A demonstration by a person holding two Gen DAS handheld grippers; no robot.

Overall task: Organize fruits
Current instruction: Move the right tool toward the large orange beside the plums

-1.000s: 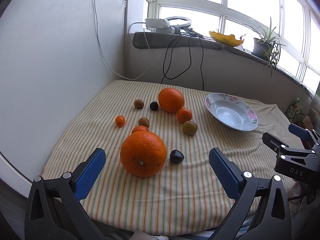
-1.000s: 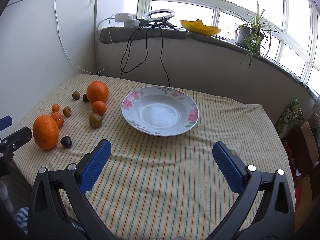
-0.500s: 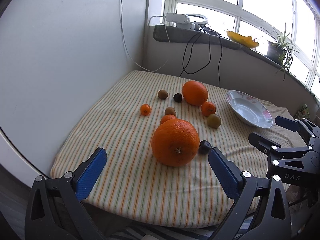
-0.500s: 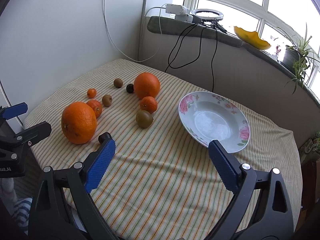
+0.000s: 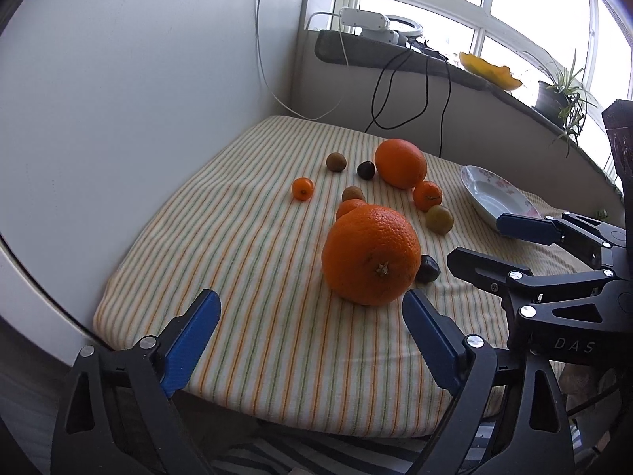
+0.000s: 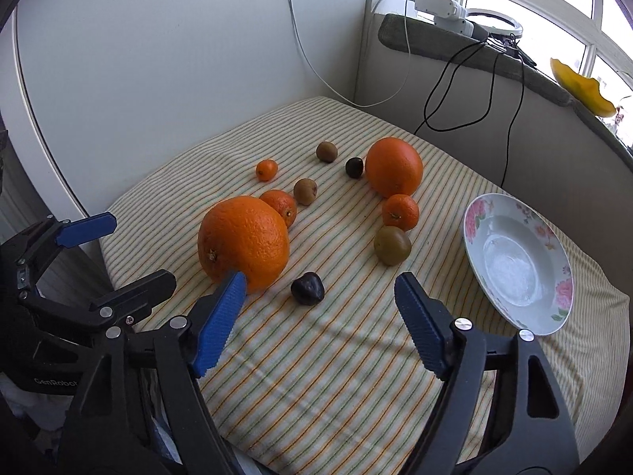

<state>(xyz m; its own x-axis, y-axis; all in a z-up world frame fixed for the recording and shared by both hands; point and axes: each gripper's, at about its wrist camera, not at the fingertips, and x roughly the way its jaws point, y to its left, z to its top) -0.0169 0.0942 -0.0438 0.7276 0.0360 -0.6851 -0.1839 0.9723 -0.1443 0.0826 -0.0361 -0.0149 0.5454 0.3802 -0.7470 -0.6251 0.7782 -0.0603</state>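
Observation:
Fruits lie on a striped cloth: a big orange (image 5: 371, 254) (image 6: 243, 242) nearest me, a second big orange (image 5: 400, 163) (image 6: 394, 166) farther back, small tangerines (image 5: 302, 189) (image 6: 400, 211), brown kiwis (image 5: 439, 219) (image 6: 392, 245) and dark chestnut-like fruits (image 5: 427, 269) (image 6: 307, 287). A flowered white plate (image 5: 494, 198) (image 6: 518, 265) stands empty at the right. My left gripper (image 5: 308, 326) is open and empty, just in front of the near orange. My right gripper (image 6: 320, 301) is open and empty, over the dark fruit beside that orange.
The striped cloth (image 6: 356, 356) covers a table in a corner between a white wall (image 5: 138, 99) and a low wall with a sill (image 6: 455, 43). Cables (image 6: 447, 91) hang from the sill. A yellow dish (image 5: 490, 69) and a plant (image 5: 561, 87) stand on it.
Both grippers have swung left and moved closer to the fruit group. The near orange now looms larger in both views. No fruit has moved; both stay open.

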